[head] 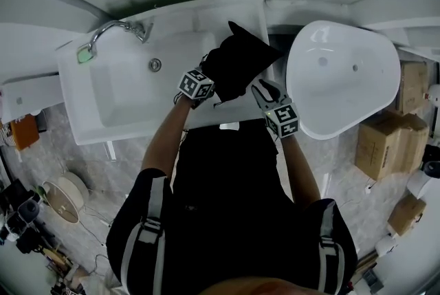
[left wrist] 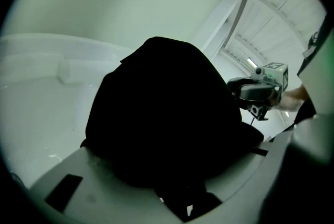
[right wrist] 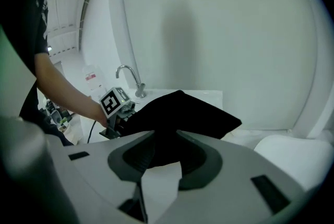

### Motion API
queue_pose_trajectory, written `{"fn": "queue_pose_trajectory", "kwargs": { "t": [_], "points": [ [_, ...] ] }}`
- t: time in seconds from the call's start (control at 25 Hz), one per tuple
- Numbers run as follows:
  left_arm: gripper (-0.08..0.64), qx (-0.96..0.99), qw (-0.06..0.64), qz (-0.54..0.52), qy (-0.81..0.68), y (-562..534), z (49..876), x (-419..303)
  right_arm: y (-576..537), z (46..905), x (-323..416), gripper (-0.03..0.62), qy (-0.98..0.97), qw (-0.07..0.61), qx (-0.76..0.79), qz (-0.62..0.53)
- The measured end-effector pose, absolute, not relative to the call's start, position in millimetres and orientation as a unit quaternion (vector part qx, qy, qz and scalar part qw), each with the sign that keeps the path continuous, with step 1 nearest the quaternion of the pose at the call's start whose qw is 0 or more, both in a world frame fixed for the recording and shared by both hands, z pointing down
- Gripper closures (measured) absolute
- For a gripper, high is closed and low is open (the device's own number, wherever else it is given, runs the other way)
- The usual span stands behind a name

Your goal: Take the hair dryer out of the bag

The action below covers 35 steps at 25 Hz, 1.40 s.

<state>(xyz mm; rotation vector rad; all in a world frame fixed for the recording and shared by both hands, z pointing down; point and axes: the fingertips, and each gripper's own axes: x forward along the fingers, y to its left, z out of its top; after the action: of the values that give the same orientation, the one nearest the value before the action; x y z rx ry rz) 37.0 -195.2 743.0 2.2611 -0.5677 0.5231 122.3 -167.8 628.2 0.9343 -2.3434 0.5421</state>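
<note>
Here the left gripper (head: pixel 208 73) clamps the black bag (head: pixel 239 63) on the sink counter (head: pixel 206 15) — the right gripper (head: pixel 261 89) holds its jaws apart around the fabric's edge, not pressing.

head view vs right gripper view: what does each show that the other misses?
Head view only: the sink drain, the cardboard boxes, and the right gripper seen from above.
Right gripper view only: that gripper's jaws standing apart, with black fabric showing between them.
Both: the black bag, the faucet and the left gripper at the bag's left edge.
</note>
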Motion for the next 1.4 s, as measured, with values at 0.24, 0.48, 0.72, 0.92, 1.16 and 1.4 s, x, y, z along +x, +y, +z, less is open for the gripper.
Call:
{"fn": "queue_pose_trajectory", "kwargs": {
  "t": [0.24, 0.48, 0.72, 0.92, 1.16, 1.4],
  "points": [
    [0.393, 0.891, 0.370, 0.155, -0.212, -168, 703, 16, -193, 597, 145, 0.344, -0.881, 0.275, 0.354, 0.151],
    [0.393, 0.902, 0.363, 0.107, -0.207, -133, 666, -18, -215, 561, 128, 0.247, -0.909, 0.156, 0.319, 0.217],
    [0.393, 0.910, 0.351, 0.094, -0.202, -105, 645, -46, -203, 548, 72, 0.238, -0.940, 0.160, 0.221, 0.204],
    [0.393, 0.914, 0.338, 0.100, -0.201, -98, 641, -58, -195, 550, 55, 0.520, -0.938, 0.188, 0.221, 0.191],
    [0.393, 0.919, 0.323, 0.105, -0.199, -95, 637, -65, -210, 533, 57, 0.522, -0.936, 0.189, 0.250, 0.160],
    [0.391, 0.922, 0.318, 0.105, -0.194, -92, 635, -68, -229, 510, 70, 0.522, -0.934, 0.180, 0.276, 0.136]
  ]
}}
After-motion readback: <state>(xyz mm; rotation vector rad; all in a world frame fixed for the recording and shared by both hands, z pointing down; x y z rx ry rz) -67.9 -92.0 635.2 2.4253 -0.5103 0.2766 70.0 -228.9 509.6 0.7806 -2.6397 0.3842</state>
